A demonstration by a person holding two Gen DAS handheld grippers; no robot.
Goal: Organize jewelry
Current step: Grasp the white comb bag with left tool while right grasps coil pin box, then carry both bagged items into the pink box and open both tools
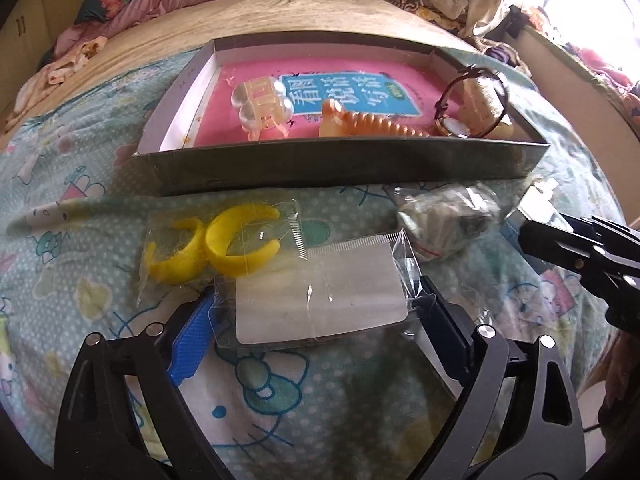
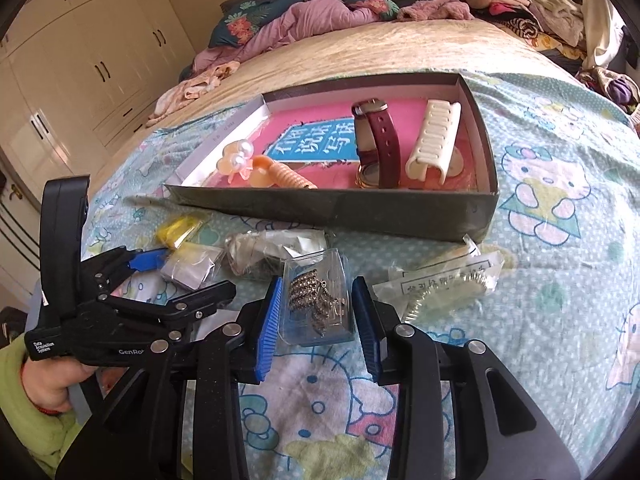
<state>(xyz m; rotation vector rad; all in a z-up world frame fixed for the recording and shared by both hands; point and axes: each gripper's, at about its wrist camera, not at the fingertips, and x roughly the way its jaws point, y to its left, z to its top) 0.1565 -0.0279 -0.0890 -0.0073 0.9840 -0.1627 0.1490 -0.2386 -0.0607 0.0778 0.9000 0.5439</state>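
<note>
Two tools work over the bed: the right tool [image 2: 316, 312] grips a clear packet of metal chain jewelry [image 2: 318, 300] between its blue pads, just above the cartoon bedsheet [image 2: 560, 280]. The left tool [image 1: 316, 320] stands wide apart around a clear packet with a white card [image 1: 320, 304], pads not pressing. Beyond lies the shallow box [image 2: 340, 210] with a watch [image 2: 374, 140].

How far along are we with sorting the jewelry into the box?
Done: the watch, cream comb clip, pearl clip and orange clip lie in the box. In hand: the right claw grips a clear packet of chain jewelry. The left claw is open around a white card packet. Left: the yellow bangles and other bags on the bed.
</note>
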